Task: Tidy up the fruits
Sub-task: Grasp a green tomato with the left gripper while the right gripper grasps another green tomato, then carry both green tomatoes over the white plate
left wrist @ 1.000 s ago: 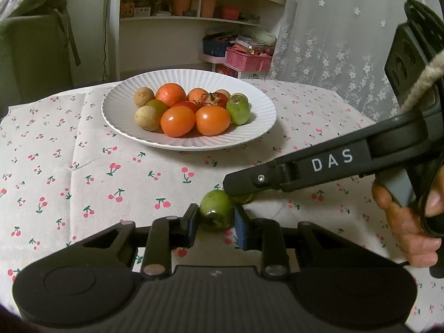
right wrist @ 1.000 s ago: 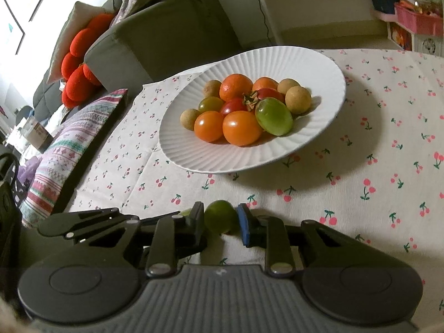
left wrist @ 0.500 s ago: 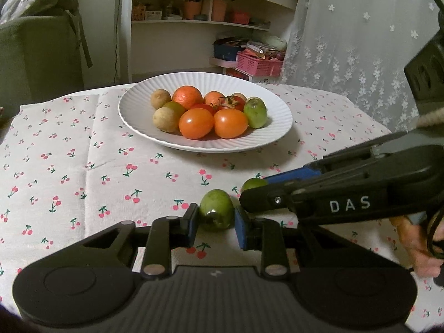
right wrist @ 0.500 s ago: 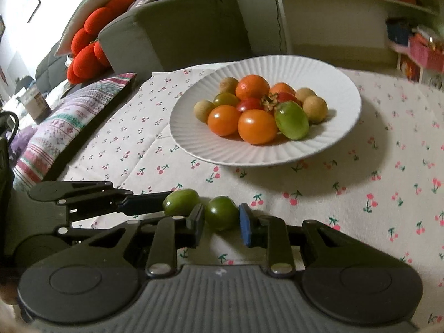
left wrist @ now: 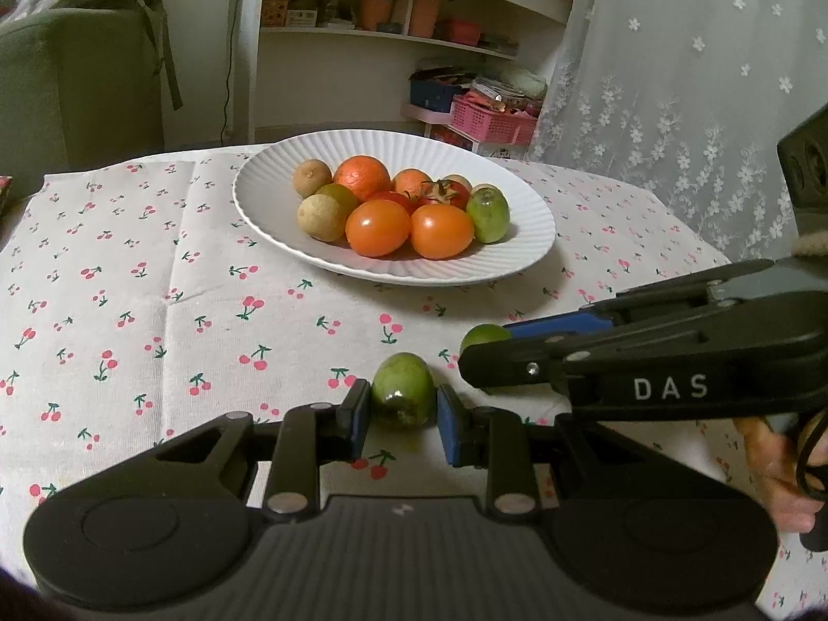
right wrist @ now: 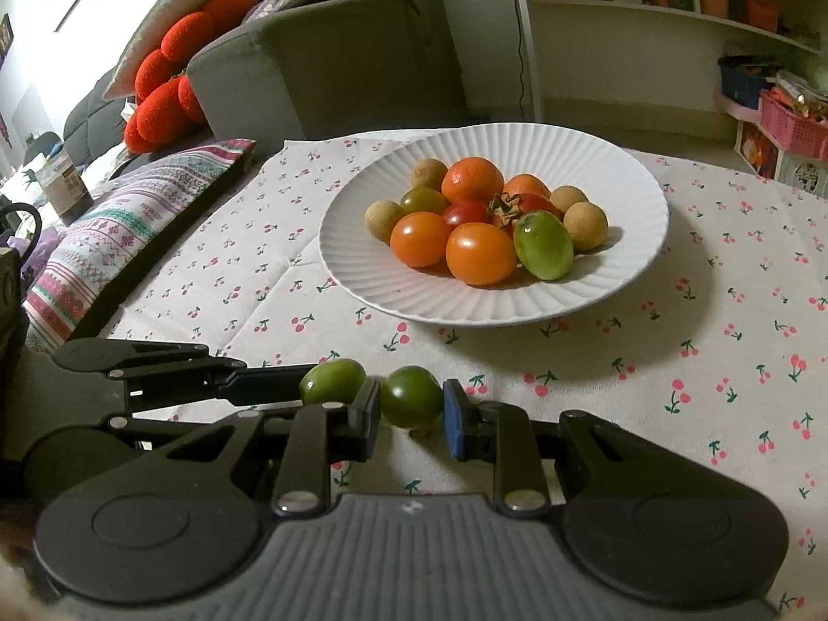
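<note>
A white ribbed plate [left wrist: 522, 253] [right wrist: 610, 290] holds orange, red and green tomatoes and small brown fruits. My left gripper [left wrist: 403, 414] is shut on a green tomato [left wrist: 402, 396], just above the cherry-print cloth. My right gripper [right wrist: 411, 414] is shut on a second green tomato [right wrist: 411, 396]. In the left wrist view the right gripper [left wrist: 484, 357] comes in from the right with its tomato [left wrist: 484, 336] partly hidden. In the right wrist view the left gripper's tomato [right wrist: 334, 380] sits just left of mine.
The cherry-print tablecloth [left wrist: 129, 284] covers the round table. A grey sofa [right wrist: 321, 62] with red cushions and a striped cushion [right wrist: 119, 227] lie to the left. A white shelf [left wrist: 403, 15] and pink basket [left wrist: 491, 119] stand behind.
Both grippers have pulled back from the plate and risen slightly, each keeping its green tomato. The two grippers now sit side by side rather than crossed.
</note>
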`<state>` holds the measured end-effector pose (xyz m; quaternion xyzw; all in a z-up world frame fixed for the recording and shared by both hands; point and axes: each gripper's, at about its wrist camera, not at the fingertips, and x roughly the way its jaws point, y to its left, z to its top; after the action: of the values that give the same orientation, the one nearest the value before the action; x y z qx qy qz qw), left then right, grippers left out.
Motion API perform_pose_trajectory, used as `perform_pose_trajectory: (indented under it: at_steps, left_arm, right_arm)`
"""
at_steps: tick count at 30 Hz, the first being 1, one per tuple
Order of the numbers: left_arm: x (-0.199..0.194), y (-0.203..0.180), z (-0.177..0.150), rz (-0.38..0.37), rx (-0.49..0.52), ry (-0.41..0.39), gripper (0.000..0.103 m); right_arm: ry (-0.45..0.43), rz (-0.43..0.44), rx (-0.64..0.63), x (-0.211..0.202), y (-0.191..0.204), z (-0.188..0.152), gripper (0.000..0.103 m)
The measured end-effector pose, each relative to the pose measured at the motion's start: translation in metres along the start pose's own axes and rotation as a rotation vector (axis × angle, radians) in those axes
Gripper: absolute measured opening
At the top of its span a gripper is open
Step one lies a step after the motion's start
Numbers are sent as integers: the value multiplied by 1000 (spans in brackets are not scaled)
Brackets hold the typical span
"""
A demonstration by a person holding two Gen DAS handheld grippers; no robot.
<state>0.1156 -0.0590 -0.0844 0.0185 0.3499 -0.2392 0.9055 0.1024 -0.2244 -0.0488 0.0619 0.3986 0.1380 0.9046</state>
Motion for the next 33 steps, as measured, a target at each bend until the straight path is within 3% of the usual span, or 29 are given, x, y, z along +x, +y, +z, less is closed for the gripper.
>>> perform_pose_trajectory:
  at_steps: [8,14,19,24,33]
  left_arm:
    - [-2,6,3,3,-49,0,14]
    - [-19,9,13,-2,-71,-57,14]
    - [-43,16,38,-5,-76,-154,14]
    - [-45,20,60,6,-87,-210,14]
    - [-23,24,83,12,-136,-174,14]
  right_arm:
    - [-10,0,1,-4,-2,2,23]
    - [-18,21,-6,-9,3,4,23]
    - [-96,53,-22,-34,3,23,23]
    - [-174,22,11,-49,-14,46,23]
    - [-185,-21,37,-38,-29,63,23]
